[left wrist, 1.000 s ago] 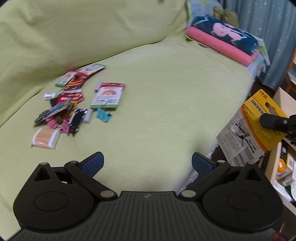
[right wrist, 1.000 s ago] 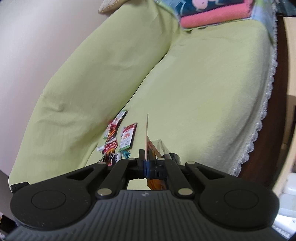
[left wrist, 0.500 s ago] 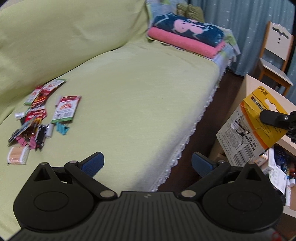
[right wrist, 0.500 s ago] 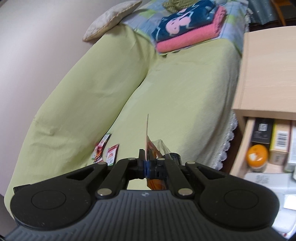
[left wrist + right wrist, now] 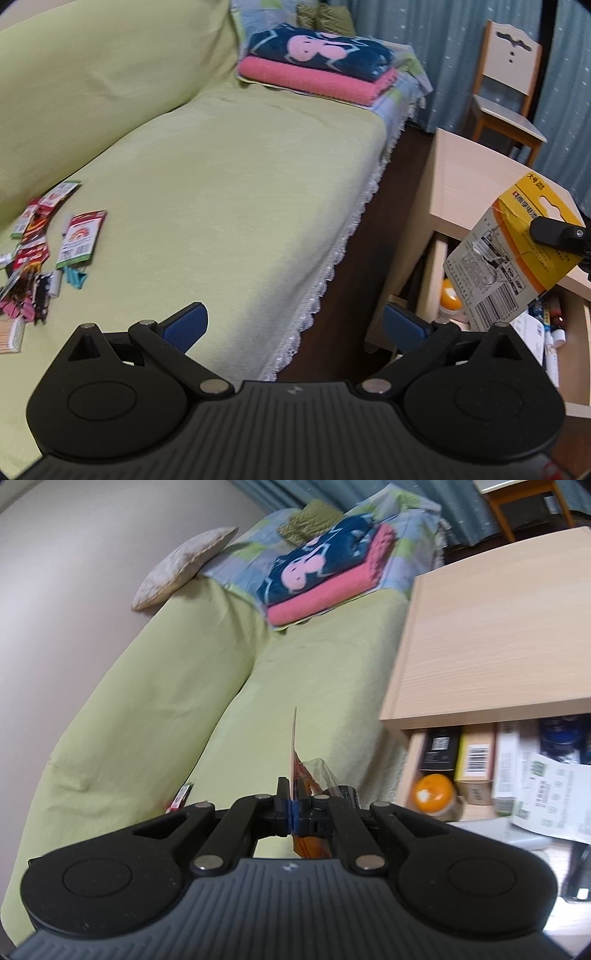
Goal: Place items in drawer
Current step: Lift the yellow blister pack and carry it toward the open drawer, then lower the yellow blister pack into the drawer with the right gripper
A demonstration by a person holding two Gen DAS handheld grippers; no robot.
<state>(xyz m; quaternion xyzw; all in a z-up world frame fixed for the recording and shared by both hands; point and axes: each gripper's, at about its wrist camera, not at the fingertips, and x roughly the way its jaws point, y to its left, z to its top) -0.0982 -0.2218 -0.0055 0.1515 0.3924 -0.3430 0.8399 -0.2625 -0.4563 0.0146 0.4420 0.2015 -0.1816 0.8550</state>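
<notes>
Above the open drawer (image 5: 480, 760) my right gripper (image 5: 293, 812) pinches the battery card (image 5: 513, 254) by its edge (so it hangs free); left gripper (image 5: 295, 325) gapes wide, holding nothing.

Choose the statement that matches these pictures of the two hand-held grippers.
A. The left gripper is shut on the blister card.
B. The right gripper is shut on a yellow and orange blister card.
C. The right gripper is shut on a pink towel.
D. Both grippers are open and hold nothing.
B: the right gripper has its fingers closed on the blister card, seen edge-on between them, while the left gripper stands wide open with nothing in it.
</notes>
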